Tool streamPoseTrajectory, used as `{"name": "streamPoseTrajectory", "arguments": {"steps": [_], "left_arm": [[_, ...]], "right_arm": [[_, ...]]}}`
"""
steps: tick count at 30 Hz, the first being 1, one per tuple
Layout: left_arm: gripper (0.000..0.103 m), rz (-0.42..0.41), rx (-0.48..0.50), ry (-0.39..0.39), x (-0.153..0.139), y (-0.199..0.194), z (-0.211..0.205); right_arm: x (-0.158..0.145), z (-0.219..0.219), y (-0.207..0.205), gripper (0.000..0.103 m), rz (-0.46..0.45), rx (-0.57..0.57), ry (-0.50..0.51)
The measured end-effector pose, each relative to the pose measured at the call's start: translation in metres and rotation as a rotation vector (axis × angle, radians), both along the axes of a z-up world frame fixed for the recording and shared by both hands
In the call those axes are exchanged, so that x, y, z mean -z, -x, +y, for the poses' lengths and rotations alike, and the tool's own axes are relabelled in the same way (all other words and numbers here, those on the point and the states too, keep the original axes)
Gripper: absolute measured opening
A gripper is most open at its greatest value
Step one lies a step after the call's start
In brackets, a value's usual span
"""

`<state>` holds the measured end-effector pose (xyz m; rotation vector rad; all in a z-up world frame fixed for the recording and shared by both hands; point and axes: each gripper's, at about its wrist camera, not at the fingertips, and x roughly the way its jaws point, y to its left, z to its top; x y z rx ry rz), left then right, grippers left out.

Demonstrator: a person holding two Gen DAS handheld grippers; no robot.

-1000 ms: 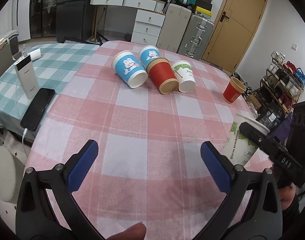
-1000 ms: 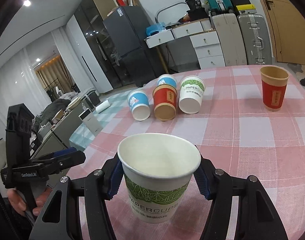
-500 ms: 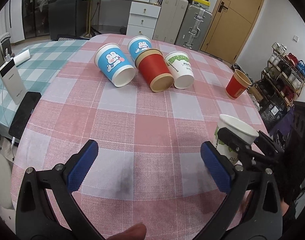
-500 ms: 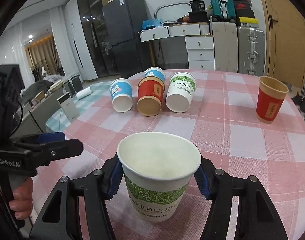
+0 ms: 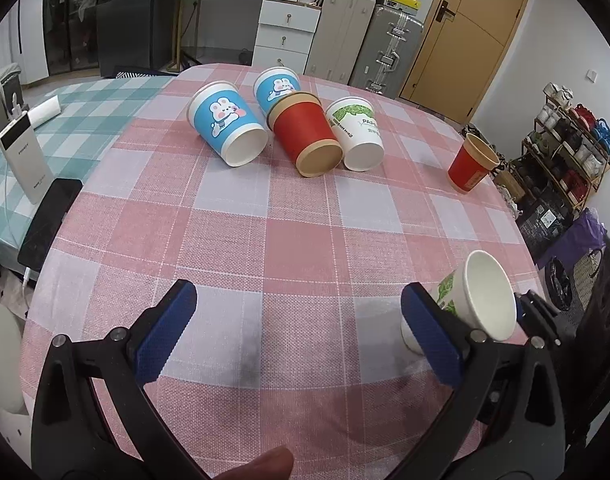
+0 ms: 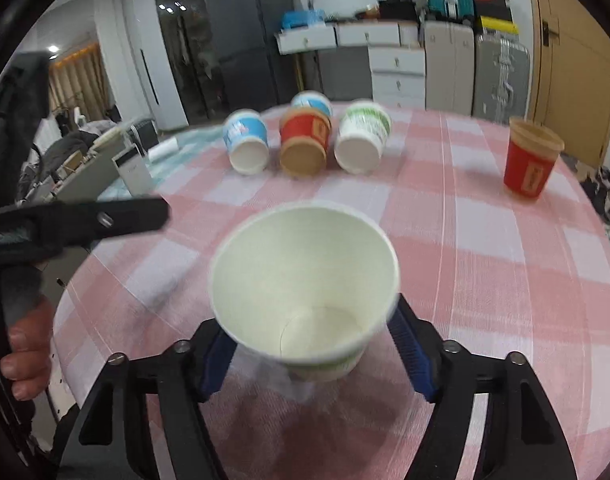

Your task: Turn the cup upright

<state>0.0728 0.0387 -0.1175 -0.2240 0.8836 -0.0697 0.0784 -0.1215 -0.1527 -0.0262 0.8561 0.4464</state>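
Note:
A white paper cup with green leaf print (image 6: 305, 292) stands mouth up between the blue pads of my right gripper (image 6: 313, 352), near the table's front right; the view is blurred, and the jaws look spread slightly wider than the cup. The same cup (image 5: 481, 300) shows at the right of the left wrist view, tilted towards that camera. My left gripper (image 5: 301, 332) is wide open and empty above the pink checked cloth (image 5: 265, 232). Several cups lie on their sides at the far end: two blue rabbit cups (image 5: 229, 128), a red one (image 5: 309, 136), a white-green one (image 5: 357, 136).
A red cup (image 5: 471, 164) stands upright at the far right edge. A power bank (image 5: 23, 156) and a black phone (image 5: 51, 224) lie on the green checked table to the left. Drawers, suitcases and a door stand behind.
My right gripper has lowered the white-green cup towards the table and its jaws have loosened around it. My left gripper has drawn back and tilted down, still open.

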Motion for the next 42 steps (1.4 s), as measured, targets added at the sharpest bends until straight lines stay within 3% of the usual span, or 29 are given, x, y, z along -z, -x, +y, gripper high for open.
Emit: {"name": "streamPoseTrajectory", "arguments": {"steps": [5,10,14,18,24,32,42], "left_arm": [[0.102,-0.028,0.017,-0.015,-0.011,0.012,-0.005],[0.102,-0.060,0.022,-0.042,-0.028,0.026,-0.010],[0.102,-0.092,0.028,-0.069,-0.042,0.041,-0.019],[0.102,-0.123,0.039,-0.082,-0.056,0.061,-0.028],[0.102,-0.164,0.054,-0.100,-0.078,0.091,-0.041],[0.102,-0.211,0.072,-0.117,-0.100,0.123,-0.056],[0.102,-0.220,0.083,-0.123,-0.105,0.140,-0.059]], "right_arm": [[0.005,-0.017,0.018,0.088,0.060,0.017,-0.140],[-0.012,-0.029,0.042,0.091,0.046,0.028,-0.143],[-0.041,-0.042,0.061,0.094,-0.020,0.066,-0.174],[-0.077,-0.049,0.087,0.097,-0.165,0.096,-0.171],[-0.109,-0.048,0.120,0.097,-0.288,0.081,-0.172],[-0.129,-0.049,0.144,0.098,-0.351,0.070,-0.179],[-0.128,-0.047,0.146,0.098,-0.357,0.065,-0.181]]}}
